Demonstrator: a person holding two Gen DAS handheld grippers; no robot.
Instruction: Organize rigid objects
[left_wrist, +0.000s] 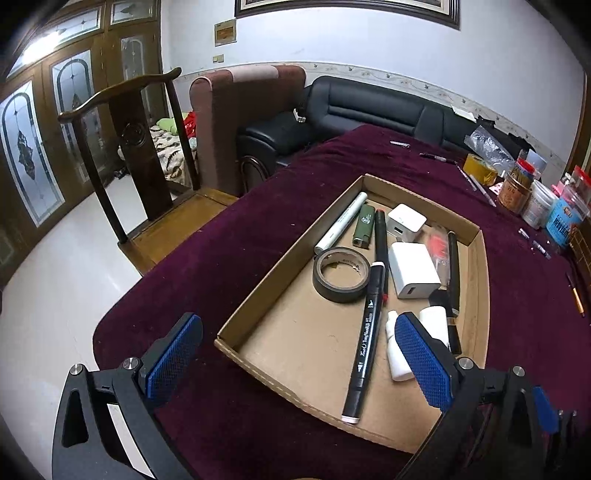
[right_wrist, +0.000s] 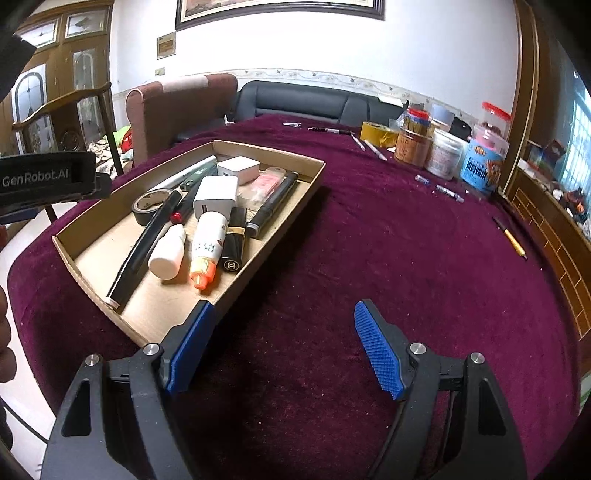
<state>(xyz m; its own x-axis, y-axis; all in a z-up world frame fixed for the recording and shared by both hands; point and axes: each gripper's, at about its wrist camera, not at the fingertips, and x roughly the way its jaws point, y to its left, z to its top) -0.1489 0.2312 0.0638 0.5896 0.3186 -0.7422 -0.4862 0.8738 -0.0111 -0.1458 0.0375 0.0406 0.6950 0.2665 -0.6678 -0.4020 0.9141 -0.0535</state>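
Note:
A shallow cardboard tray lies on the maroon tablecloth. In it are a black marker, a black tape roll, two white chargers, a green lighter, a white marker, a small white bottle, an orange-capped tube and a black lipstick. My left gripper is open above the tray's near end. My right gripper is open and empty over bare cloth, right of the tray.
Jars and tubs and a yellow tape roll stand at the table's far right. Loose pens and a pencil lie on the cloth. A wooden chair and sofas stand beyond the table.

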